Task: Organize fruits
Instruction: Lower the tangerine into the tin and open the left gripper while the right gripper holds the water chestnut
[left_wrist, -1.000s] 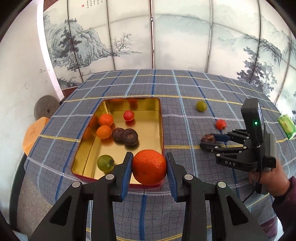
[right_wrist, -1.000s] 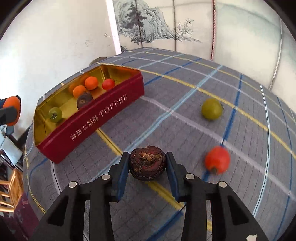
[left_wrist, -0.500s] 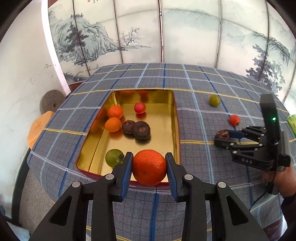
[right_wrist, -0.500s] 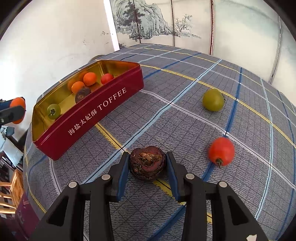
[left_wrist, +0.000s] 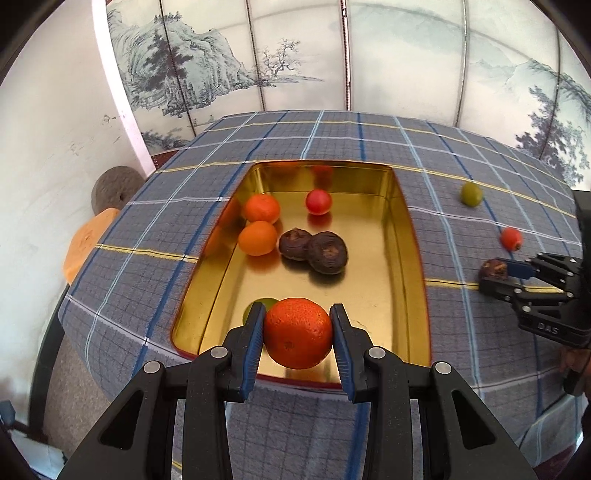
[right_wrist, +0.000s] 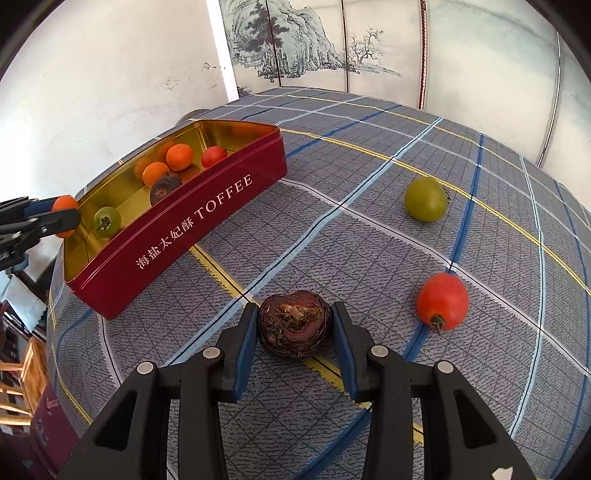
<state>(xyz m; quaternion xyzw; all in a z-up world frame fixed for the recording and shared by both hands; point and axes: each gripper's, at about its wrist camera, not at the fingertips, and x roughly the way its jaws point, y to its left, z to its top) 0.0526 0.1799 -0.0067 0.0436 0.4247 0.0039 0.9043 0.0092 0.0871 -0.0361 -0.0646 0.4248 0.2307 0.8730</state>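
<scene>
Painted landscape screens stand behind the round table with its blue plaid cloth. My left gripper is clamped on an orange above the near rim of the toffee tin; my right gripper pinches a dark water chestnut, low over the cloth, well apart from the tin. Released this far back, I judge the orange could strike the rim and roll off the table edge; dropped further in, it may hit the green tomato half hidden behind it. Inside the tin I count two oranges, one red tomato, two chestnuts, one green tomato. One green tomato and one red tomato lie loose on the cloth.
</scene>
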